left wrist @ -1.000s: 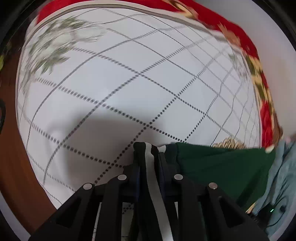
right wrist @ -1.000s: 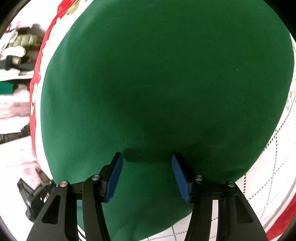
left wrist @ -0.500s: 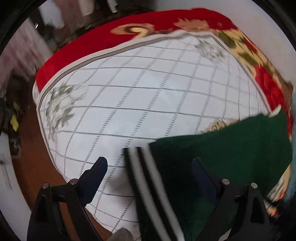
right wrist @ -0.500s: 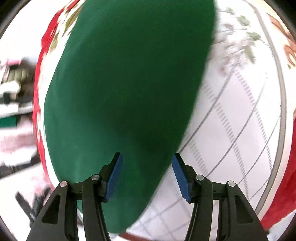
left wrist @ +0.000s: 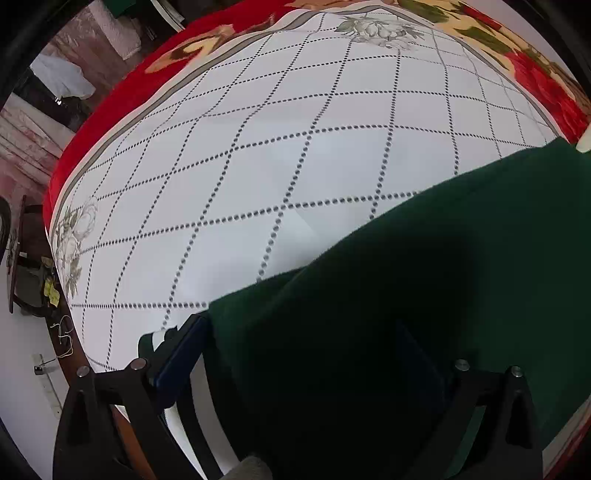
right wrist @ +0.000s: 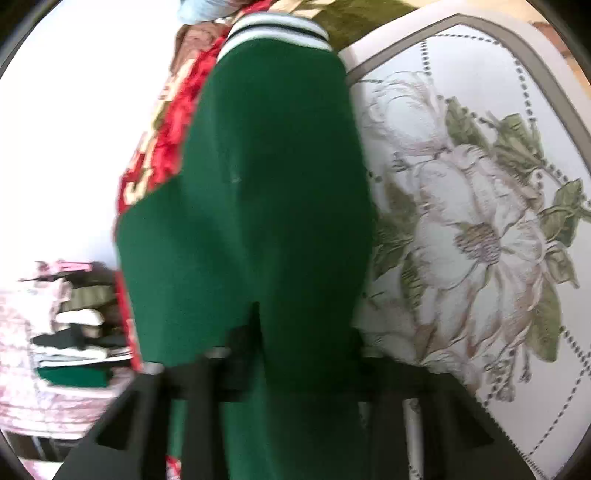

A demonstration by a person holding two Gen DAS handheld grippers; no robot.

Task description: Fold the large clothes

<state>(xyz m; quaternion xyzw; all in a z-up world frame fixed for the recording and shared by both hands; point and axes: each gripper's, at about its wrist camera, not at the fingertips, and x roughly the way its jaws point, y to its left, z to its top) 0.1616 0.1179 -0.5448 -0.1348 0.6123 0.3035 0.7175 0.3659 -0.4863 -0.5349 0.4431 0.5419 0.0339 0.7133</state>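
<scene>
left tool (left wrist: 303, 354): fingers spread wide, released, green cloth lying across the gap between them
right tool (right wrist: 291, 354): blurred; looks clenched on a fold of the green garment
green garment (left wrist: 424, 295): spread from 3 to 6 o'clock in the left view; striped cuff (left wrist: 184, 398) at 7 o'clock; in the right view stretching from the tool to 12 o'clock, striped hem (right wrist: 277, 27) at the far end
quilted bed cover (left wrist: 277, 155): white, dotted diamond grid, under the garment, flower print (right wrist: 480, 229) at 3 o'clock
red blanket (left wrist: 110, 107): along the cover's edge, 10 to 12 o'clock
</scene>
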